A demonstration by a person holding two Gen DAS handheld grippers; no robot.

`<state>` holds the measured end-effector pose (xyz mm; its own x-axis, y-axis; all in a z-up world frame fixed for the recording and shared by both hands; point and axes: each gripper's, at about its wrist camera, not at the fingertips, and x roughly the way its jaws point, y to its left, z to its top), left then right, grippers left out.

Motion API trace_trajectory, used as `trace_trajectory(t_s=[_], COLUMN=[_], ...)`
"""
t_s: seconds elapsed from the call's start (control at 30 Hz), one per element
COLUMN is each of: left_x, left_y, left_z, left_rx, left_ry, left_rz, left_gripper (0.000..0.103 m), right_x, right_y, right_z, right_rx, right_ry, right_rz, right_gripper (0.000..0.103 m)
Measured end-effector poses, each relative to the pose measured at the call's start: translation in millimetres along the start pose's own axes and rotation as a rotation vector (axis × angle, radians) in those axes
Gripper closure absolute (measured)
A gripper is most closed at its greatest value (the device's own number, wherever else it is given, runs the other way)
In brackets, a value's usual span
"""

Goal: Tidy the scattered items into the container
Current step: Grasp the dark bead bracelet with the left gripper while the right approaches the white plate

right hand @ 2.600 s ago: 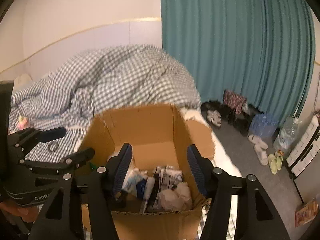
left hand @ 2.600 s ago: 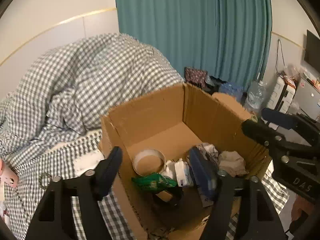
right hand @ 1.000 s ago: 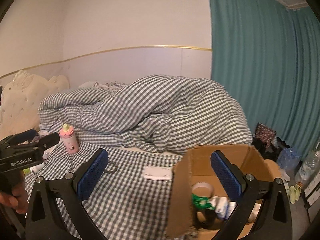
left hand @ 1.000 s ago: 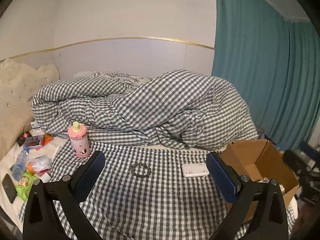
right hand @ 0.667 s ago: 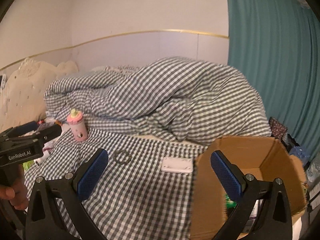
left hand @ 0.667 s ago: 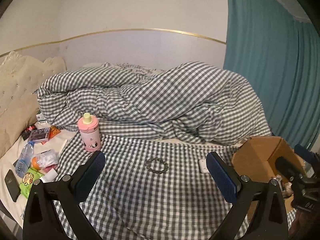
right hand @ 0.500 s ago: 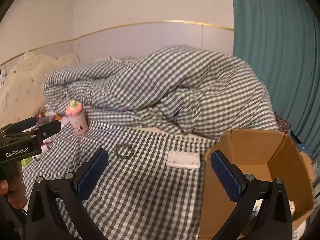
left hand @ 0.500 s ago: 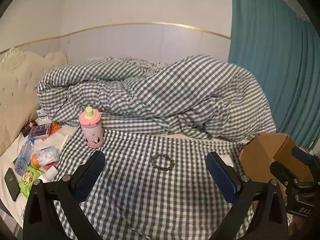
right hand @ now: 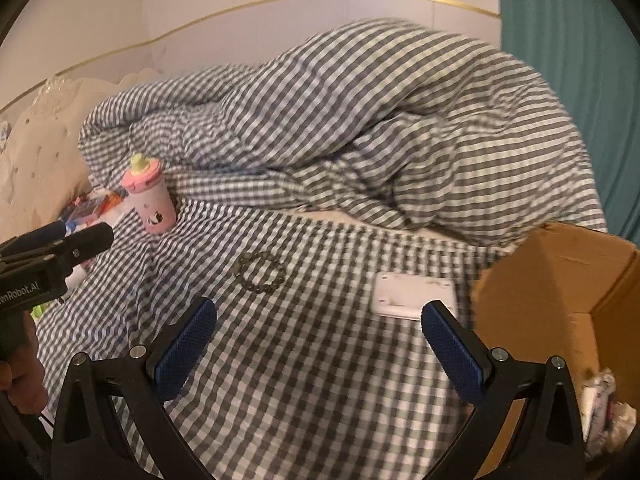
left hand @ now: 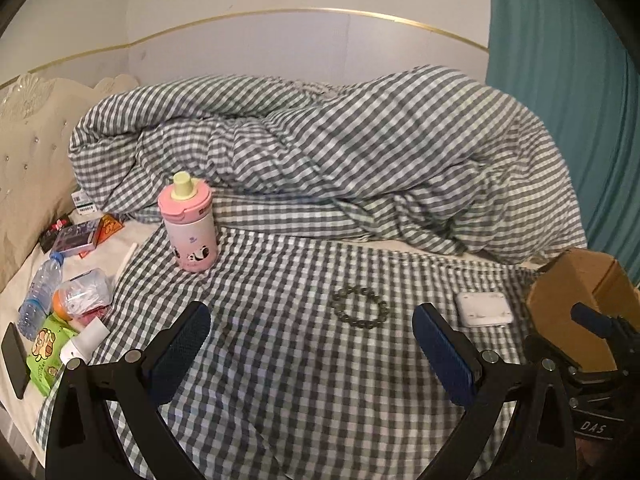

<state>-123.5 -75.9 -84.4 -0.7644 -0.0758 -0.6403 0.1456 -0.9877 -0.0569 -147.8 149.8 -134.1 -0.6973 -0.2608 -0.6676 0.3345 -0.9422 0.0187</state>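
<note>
The cardboard box (right hand: 560, 280), the container, stands open at the right edge of the right wrist view, on the bed beside the checked sheet (right hand: 312, 380); a few pale items show in its lower right corner, too blurred to identify. In the left wrist view only its brown corner appears, at centre right. Just left of the box lies a flat white rectangular case (right hand: 414, 294), resting on the sheet and apart from both grippers. Left of the case, near the frame centre, a dark beaded bracelet (right hand: 260, 272) lies flat in a ring. Farther to the upper left a pink bottle (left hand: 189, 224) with a pale yellow-green cap stands upright on the sheet, close against the bunched checked duvet (left hand: 340, 152).

The right gripper (right hand: 320, 354) occupies the lower part of its own view, its blue-padded jaws spread wide with nothing between them, above the sheet. The left gripper (left hand: 316, 354) is likewise spread wide and empty in its own view.

At the lower left of the left wrist view, off the sheet, lie a clear water bottle (left hand: 38, 292), a green packet (left hand: 48, 354), a dark phone (left hand: 16, 360) and other small packets. A teal curtain (left hand: 568, 100) fills the upper right.
</note>
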Motion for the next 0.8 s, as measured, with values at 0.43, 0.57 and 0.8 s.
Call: trace_trajectory(t_s=[0.43,0.57,0.8], left_x=[60,77,114], left_y=[30,26,8], left_z=[-6,-10,-16], left_rx=[-0.024,-0.014,0.018], left_ry=[0.070,0.088,0.121], left_rz=[0.027,0.021,0.002], left_gripper=[0.000,0.000,0.000], right_x=[86,104,138], right_y=[-16,-46,-73], right_z=[-3,-2,-5], right_rx=[0.016,0.063,0.046], right_ry=[0.080,0.104,0.142], right_rz=[-0.108,-0.155,-0.206], right_gripper=[0.000,0.000,0.000])
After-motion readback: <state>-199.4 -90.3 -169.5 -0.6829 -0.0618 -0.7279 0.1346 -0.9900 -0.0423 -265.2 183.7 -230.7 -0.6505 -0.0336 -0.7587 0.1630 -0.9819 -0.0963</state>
